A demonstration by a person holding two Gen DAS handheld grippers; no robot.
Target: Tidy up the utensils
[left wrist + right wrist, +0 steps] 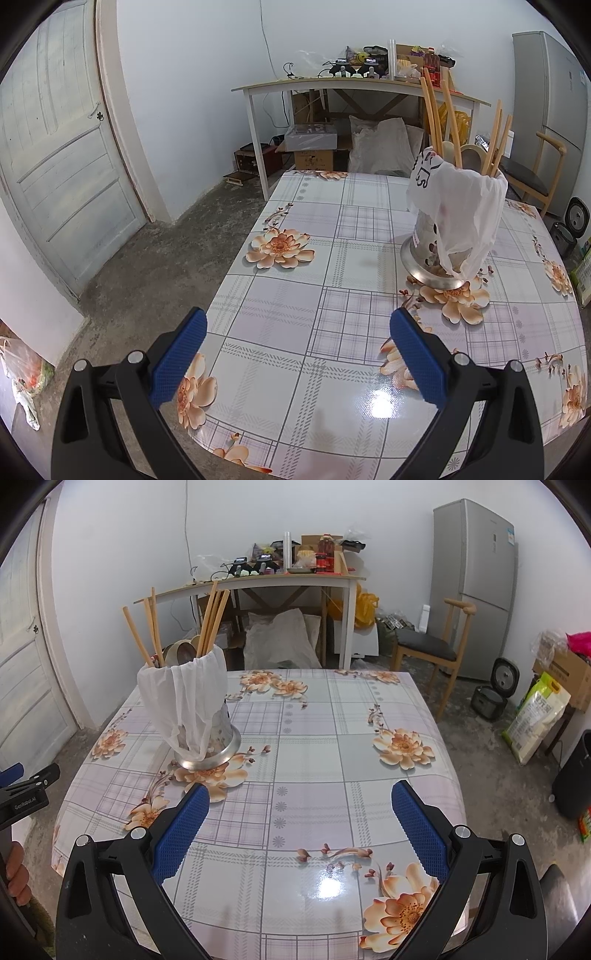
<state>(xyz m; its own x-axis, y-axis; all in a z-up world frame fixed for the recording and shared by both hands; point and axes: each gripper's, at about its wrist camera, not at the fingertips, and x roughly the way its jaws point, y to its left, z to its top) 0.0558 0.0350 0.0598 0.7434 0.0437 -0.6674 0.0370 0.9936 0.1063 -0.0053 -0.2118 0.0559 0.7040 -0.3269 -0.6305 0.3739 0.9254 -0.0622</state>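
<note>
On table [332,760]: 1 holder [201,716], ~7 chopsticks [212,622]; 2 grippers spread.

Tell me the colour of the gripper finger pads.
Blue, with a textured surface; the pads show clearly in the right wrist view.

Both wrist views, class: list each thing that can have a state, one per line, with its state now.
Left gripper: open, empty, above the table.
Right gripper: open, empty, above the table.
Holder: upright on the table, a white bag draped over it.
Chopsticks: standing in the holder, leaning.
Spoons: in the holder, bowls up.
Door: shut.
Fridge: shut.
Chair: unoccupied.
</note>
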